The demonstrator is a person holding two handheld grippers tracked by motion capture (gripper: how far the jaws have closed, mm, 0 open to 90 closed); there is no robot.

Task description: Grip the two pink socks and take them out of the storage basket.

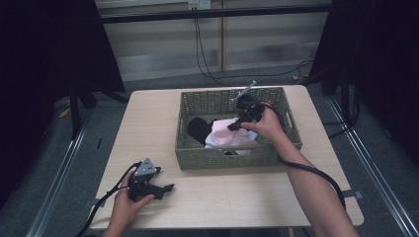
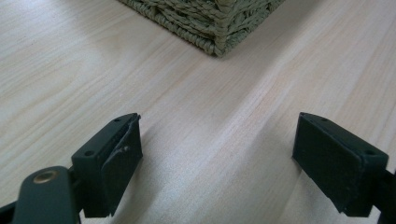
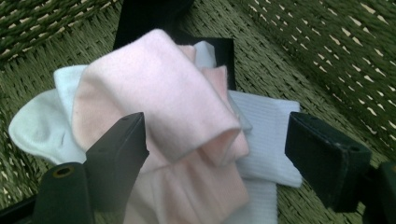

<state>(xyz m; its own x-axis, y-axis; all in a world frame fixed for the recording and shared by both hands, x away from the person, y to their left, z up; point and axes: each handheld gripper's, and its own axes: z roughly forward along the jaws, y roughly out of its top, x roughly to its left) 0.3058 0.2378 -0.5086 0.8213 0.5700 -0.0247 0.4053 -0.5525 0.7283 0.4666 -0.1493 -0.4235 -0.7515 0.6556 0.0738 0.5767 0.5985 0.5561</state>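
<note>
A green woven basket [image 1: 197,101] stands on the table and holds a pile of socks. A folded pink sock [image 1: 228,134] [image 3: 159,93] lies on top, over white socks [image 3: 268,135] and a black one [image 1: 198,129]. My right gripper [image 1: 237,123] [image 3: 215,161] hovers inside the basket just above the pink sock, open, its jaws straddling the folded end without closing on it. My left gripper [image 1: 167,189] [image 2: 217,158] rests low over the bare tabletop at the front left, open and holding nothing, pointing toward the basket's near corner [image 2: 219,39].
The light wooden table [image 1: 148,123] has bare room left of and in front of the basket. Cables trail from both grippers off the table's front. Dark curtains and metal frame legs stand around the table; wires lie on the floor behind.
</note>
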